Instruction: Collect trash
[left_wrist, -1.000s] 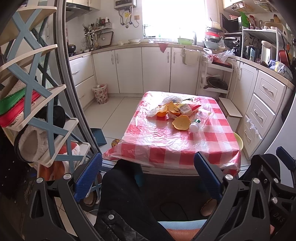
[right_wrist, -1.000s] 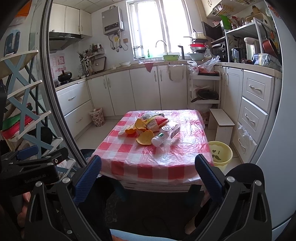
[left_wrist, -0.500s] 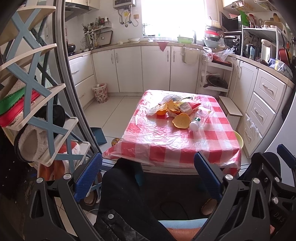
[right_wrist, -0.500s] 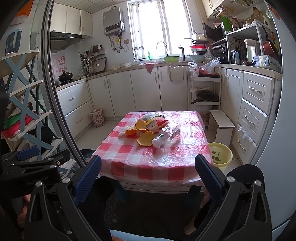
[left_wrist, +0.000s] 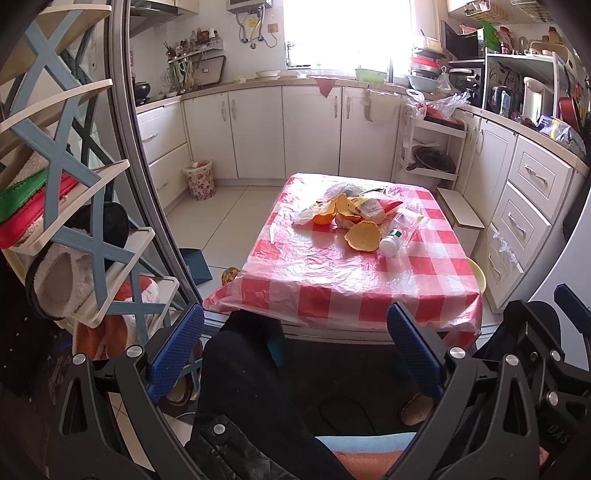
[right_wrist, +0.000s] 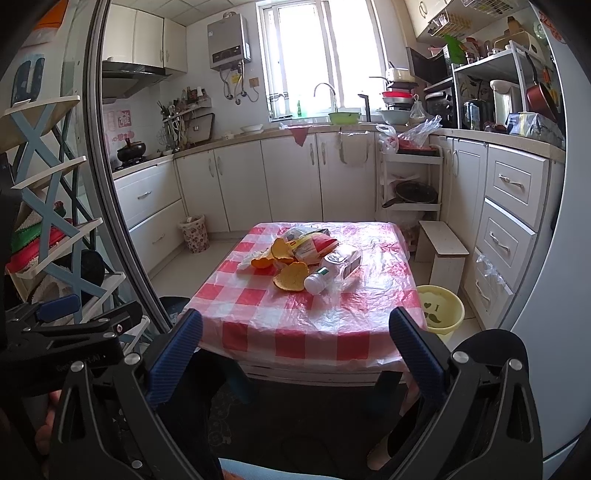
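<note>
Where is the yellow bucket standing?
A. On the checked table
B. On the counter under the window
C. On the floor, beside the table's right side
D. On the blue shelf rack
C: the yellow bucket stands on the floor, right of the table.

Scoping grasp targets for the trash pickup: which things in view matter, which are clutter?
Job:
orange peels
plastic bottle
snack wrapper
yellow bin
floral bin

Clutter:
wooden stool
slippers rack
green bowl
</note>
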